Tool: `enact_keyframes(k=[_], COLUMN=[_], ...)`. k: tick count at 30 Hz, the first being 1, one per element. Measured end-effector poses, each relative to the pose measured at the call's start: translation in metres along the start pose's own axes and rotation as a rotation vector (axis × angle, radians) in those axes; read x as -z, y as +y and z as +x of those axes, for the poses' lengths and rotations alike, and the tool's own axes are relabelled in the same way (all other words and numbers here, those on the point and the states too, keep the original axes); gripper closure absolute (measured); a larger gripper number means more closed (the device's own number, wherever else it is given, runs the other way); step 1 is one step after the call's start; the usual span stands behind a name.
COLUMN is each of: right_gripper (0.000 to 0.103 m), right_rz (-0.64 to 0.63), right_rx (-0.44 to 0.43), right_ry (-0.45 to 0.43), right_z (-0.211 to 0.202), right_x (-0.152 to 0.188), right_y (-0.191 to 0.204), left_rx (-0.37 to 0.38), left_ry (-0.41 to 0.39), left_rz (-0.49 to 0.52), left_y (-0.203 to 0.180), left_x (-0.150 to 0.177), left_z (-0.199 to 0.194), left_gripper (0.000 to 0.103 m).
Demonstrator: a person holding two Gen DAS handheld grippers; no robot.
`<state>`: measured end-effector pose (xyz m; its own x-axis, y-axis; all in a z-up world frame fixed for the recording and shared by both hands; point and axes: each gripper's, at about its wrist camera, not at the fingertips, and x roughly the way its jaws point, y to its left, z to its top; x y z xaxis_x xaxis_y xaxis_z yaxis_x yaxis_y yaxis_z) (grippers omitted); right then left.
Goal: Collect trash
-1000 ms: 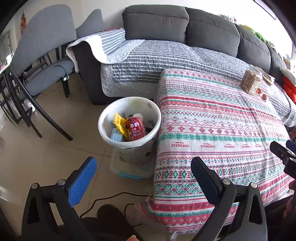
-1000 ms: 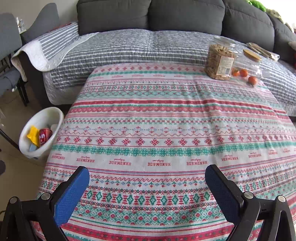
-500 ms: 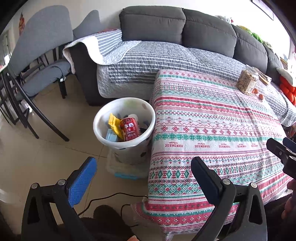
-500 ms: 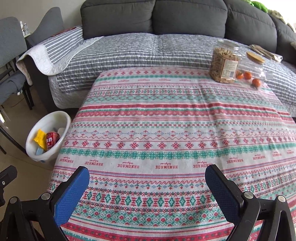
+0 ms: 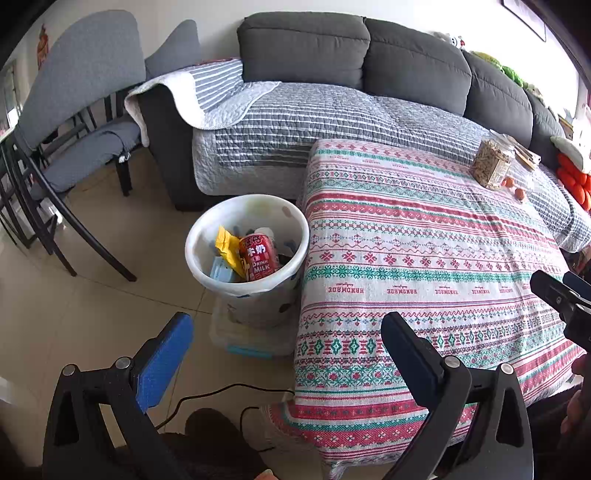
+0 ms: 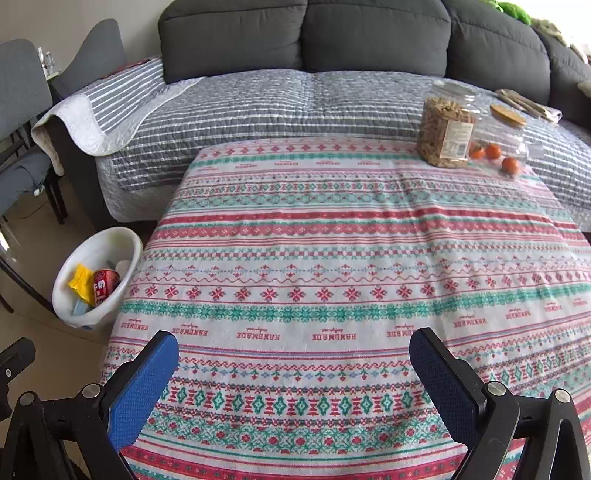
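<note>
A living room with a tiled floor, and a low surface (image 6: 332, 258) under a red-and-green patterned cloth filling most of it. Nearest me, the left tool (image 5: 286, 354) hangs with its pads spread wide apart and nothing between them, over the surface's corner and the floor. The right tool (image 6: 293, 373) is likewise spread and empty, above the near edge of the cloth. At about ten o'clock from the right tool, on the floor just beside the surface, stands the white bin (image 5: 207, 229), already holding a red milk can (image 5: 258, 256), a yellow wrapper (image 5: 229, 247) and other scraps. Farther off, around one o'clock, a jar of snacks (image 6: 445, 129) and a few small oranges (image 6: 493, 151) sit near the far edge. Beyond them runs the grey sofa (image 6: 303, 33) with its striped quilt.

I see no loose litter left on the cloth, so collecting looks finished or nearly so. The next move, I'd guess, calls for a scan for anything missed.
</note>
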<state>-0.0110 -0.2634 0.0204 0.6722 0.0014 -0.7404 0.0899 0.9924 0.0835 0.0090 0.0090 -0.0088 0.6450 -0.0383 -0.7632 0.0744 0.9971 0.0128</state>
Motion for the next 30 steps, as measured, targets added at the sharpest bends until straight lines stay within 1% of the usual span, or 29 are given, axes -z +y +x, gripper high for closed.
enact_keyframes(k=[30], right_gripper=[0.001], right_rz=[-0.006], right_rx=[0.002], right_ry=[-0.009], right_z=[-0.0012], right_x=[-0.0012], right_y=[0.0046], left_rx=[0.002], left_ry=[-0.002], left_rz=[-0.005], left_y=[0.0019], left_x=[-0.0002], left_z=[-0.0001], left_gripper=[0.000])
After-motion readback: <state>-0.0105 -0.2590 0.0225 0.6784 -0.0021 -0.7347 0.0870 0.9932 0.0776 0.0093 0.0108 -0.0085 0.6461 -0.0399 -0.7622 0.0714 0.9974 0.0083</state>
